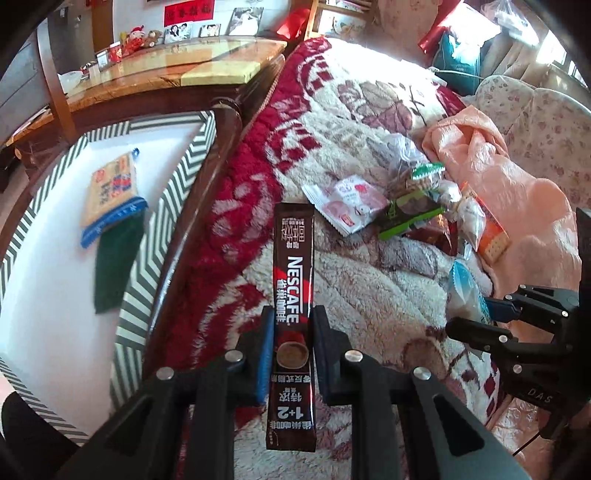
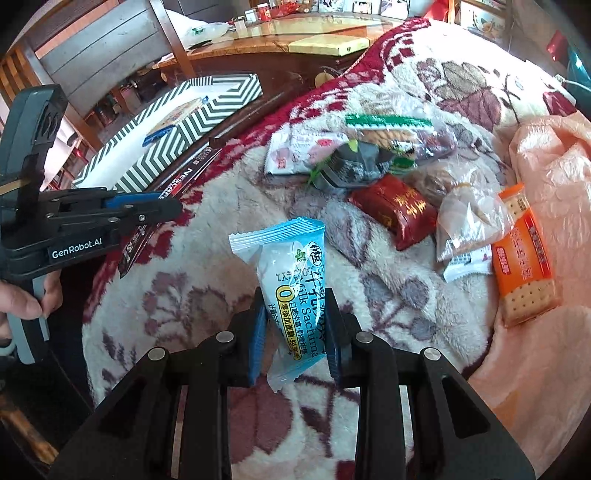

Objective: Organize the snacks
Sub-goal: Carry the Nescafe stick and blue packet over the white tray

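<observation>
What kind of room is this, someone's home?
Most likely a lived-in family room. A fleecy floral blanket covers what looks like a sofa or bed, framed photos stand on a glass-topped wooden table, and loose snacks lie beside a striped box.

home — living room | fleece blanket [image 1: 369,122] | framed photos [image 1: 177,31] | wooden table [image 1: 147,74]

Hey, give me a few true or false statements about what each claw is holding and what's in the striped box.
1. The left claw grips a Nescafe stick. True.
2. The right claw is empty. False: it grips a blue Sachima packet.
3. The striped box holds a cracker pack. True.
4. The orange cracker pack lies in the box. False: it lies on the blanket.
</observation>
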